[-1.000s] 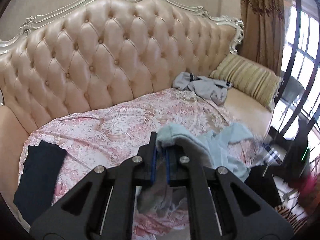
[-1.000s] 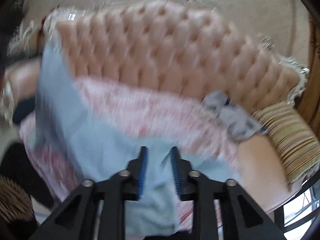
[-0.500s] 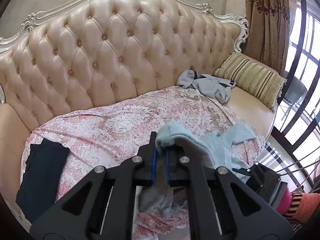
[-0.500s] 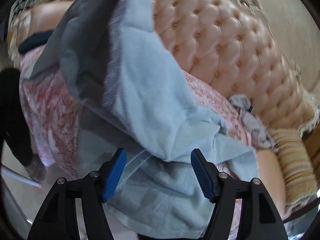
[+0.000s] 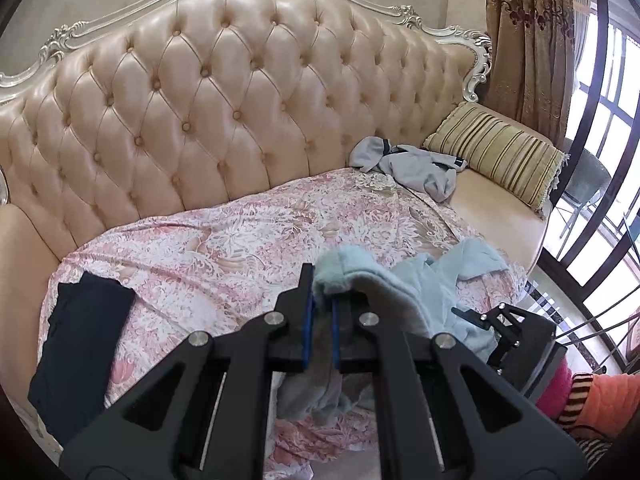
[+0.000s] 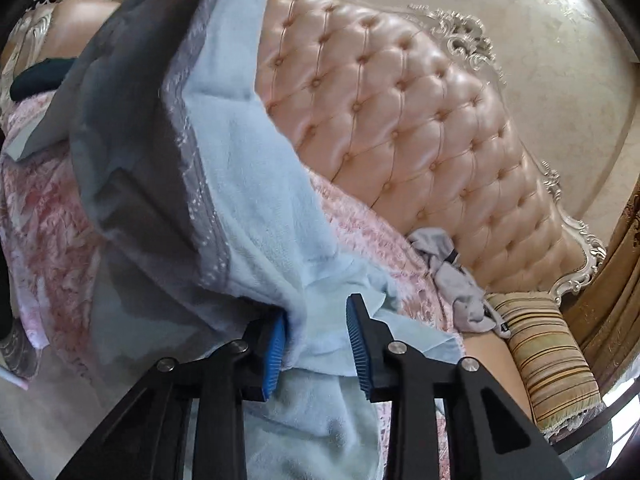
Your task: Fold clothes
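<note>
A light blue fleecy garment (image 5: 420, 288) lies crumpled at the near right of the bed. My left gripper (image 5: 322, 292) is shut on a raised edge of it, and the cloth drapes down to the right. In the right wrist view the same garment (image 6: 248, 184) hangs from the upper left, its grey inner side showing. My right gripper (image 6: 316, 320) has a fold of it between its jaws, which are closing. The left pad touches the fold and a gap remains at the right pad. The right gripper (image 5: 500, 328) also shows low at the garment's right end.
A pink floral bedspread (image 5: 240, 240) covers the bed below a tufted headboard (image 5: 200, 100). A folded black garment (image 5: 80, 340) lies at the left edge. A crumpled grey garment (image 5: 408, 164) and a striped pillow (image 5: 496, 156) sit at the far right. A striped sleeve (image 5: 592, 400) is at lower right.
The right gripper sank and rolled, spread its jaws wide, then narrowed them around a fold of the blue garment. The left gripper kept still with its grip on the garment's edge.
</note>
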Tool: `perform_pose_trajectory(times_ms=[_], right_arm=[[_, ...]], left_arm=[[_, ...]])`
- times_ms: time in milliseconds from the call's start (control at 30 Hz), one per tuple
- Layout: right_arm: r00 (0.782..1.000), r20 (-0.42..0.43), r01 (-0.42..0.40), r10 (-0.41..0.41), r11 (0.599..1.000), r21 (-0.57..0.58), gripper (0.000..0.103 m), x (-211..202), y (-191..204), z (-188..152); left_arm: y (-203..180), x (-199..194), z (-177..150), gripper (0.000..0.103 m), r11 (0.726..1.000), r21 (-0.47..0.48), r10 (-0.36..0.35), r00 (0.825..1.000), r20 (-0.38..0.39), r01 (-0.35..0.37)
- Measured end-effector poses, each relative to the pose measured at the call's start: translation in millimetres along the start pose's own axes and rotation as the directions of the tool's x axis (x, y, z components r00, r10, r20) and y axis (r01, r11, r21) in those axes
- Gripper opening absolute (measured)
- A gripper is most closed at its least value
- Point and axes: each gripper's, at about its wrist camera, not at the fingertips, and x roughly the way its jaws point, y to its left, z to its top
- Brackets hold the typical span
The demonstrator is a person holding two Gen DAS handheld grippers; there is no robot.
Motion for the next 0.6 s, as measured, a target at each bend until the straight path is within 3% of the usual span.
perform_pose_trajectory(times_ms=[300,600], right_arm=[[0.999,-0.007,-0.040,0.040,0.997,-0.063,0.031,-2,21,-3],[0.998,-0.040,0.033,-0.038,0.992,-0.125,0.033,3,36,-8]], left_arm=[[8,1,-4,0.009,1.000,-0.029,-0.001,1.000,0.001,0.001],[12,3,-7,0.009,0.999,-0.042,-0.008,1.000,0.002,0.008]])
